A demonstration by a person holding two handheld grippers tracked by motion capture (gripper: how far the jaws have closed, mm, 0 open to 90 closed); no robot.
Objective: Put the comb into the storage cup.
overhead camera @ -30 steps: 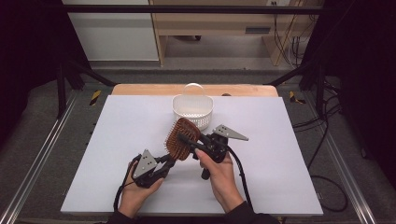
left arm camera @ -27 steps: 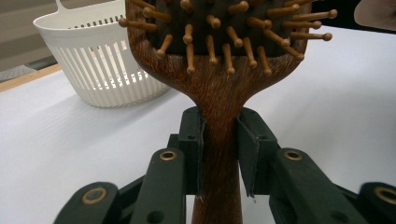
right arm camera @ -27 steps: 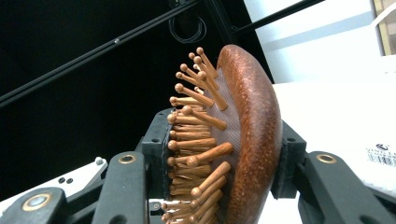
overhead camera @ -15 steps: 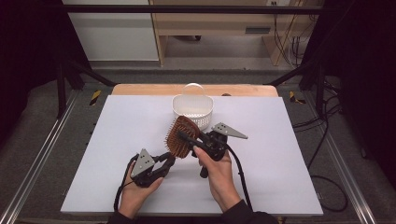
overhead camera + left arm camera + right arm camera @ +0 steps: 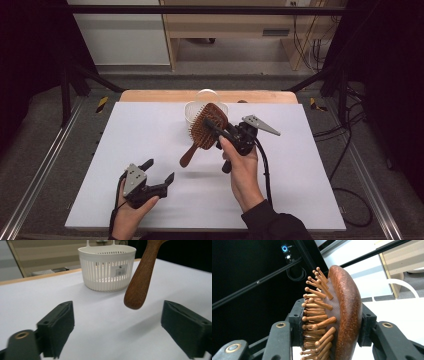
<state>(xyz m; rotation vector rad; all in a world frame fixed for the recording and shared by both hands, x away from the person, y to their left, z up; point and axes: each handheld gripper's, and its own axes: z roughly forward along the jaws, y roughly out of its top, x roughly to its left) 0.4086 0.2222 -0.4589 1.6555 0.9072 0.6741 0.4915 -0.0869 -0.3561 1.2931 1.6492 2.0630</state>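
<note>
White sheeting covers the table (image 5: pixel 150 130), a slatted plastic basket (image 5: pixel 192 112) at its far edge. Just before it, the right gripper (image 5: pixel 216 131) clamps the oval wooden hairbrush (image 5: pixel 206 129) aloft, peg bristles, smooth handle. The left gripper (image 5: pixel 159 172), jaws just opened wide, holds nothing.

— What stands just past the right tongs (image 5: pixel 212 125)?
— A white slotted basket (image 5: pixel 192 112), upright on the desk (image 5: pixel 145 135).
— And ahead of the left tongs (image 5: pixel 160 170)?
— Bare white desk. Cables (image 5: pixel 350 150) lie on the floor, far right of both.
</note>
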